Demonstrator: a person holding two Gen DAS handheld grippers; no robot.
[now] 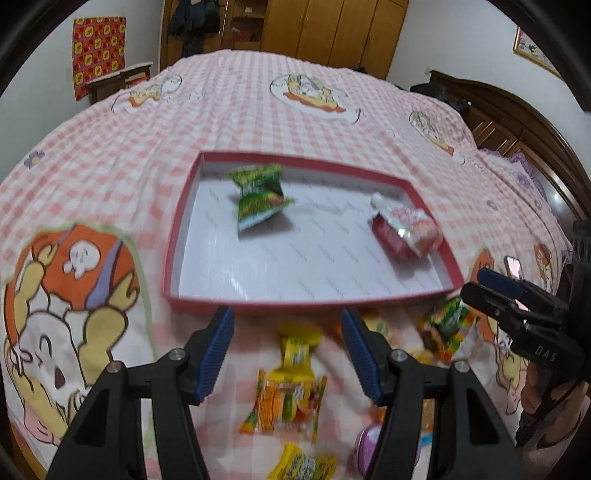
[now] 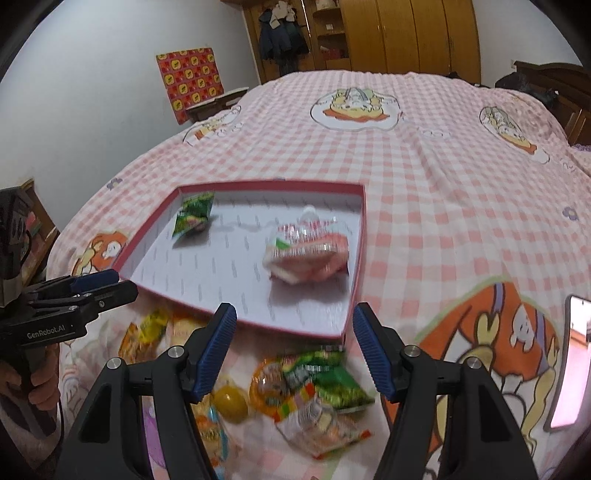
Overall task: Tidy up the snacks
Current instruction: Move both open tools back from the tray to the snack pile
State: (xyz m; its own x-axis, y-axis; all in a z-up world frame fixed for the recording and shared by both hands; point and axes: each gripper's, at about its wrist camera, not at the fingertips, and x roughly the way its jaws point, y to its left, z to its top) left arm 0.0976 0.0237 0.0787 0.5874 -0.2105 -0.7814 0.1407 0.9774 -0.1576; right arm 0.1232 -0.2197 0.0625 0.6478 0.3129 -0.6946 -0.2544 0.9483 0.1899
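Left wrist view: we see the left gripper [image 1: 287, 325] spread, nothing between its pads, above loose snacks [image 1: 288, 398] on the bed [image 1: 332, 125] just short of the red box [image 1: 173, 251]. Inside the box lie a green packet [image 1: 260, 195] and a pink pouch [image 1: 406, 230], well apart. Right wrist view: our right gripper [image 2: 293, 321] likewise spread and empty over more snacks.

Pink checked bedspread [image 2: 424, 177] with cartoon prints; wooden wardrobe [image 2: 406, 33] behind; patterned red panel [image 2: 190, 81]; apparently a phone [image 2: 570, 365] at right.
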